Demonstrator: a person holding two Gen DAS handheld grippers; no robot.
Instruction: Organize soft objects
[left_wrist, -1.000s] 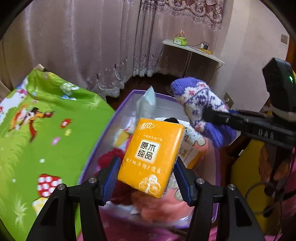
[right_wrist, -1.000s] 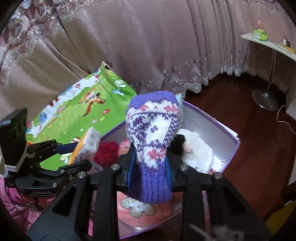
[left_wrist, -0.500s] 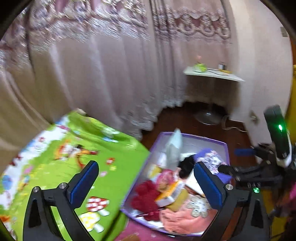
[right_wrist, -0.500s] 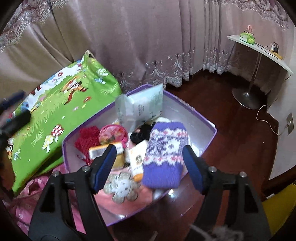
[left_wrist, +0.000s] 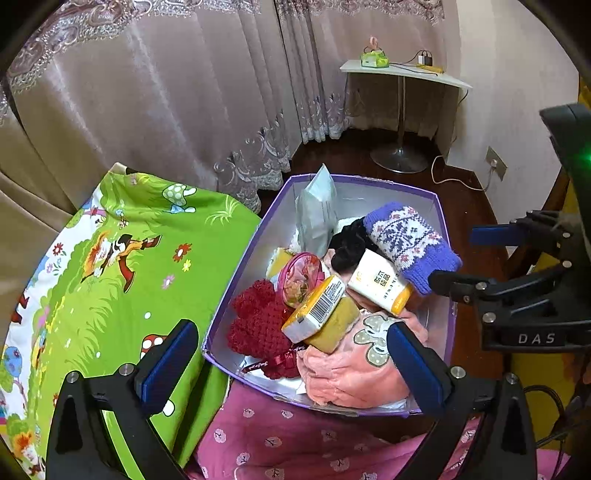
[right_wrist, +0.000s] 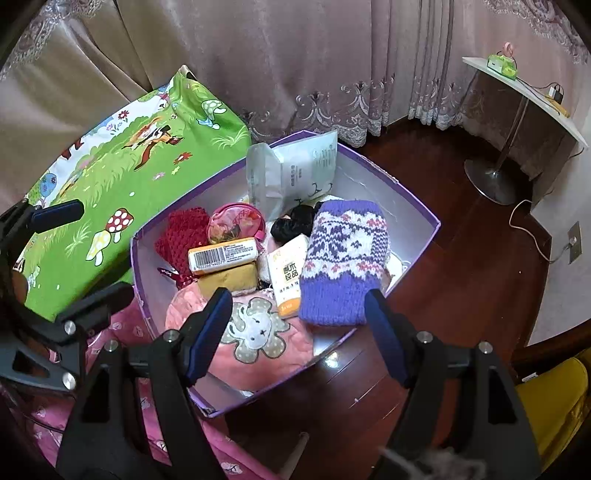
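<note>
Both the left tool (left_wrist: 291, 365) and right tool (right_wrist: 297, 332) hover released above the purple box (right_wrist: 424, 236), where the knitted hat (right_wrist: 345, 262) tops a loose heap that could slide over the rim.

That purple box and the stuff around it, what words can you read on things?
"原木纯品": white tissue pack.
"DAS": right hand-held gripper, on its body.
Barcode digits on the orange tissue pack: too small.
Print on the grey pouch: too blurred.
Red ribbon writing: unreadable.
</note>
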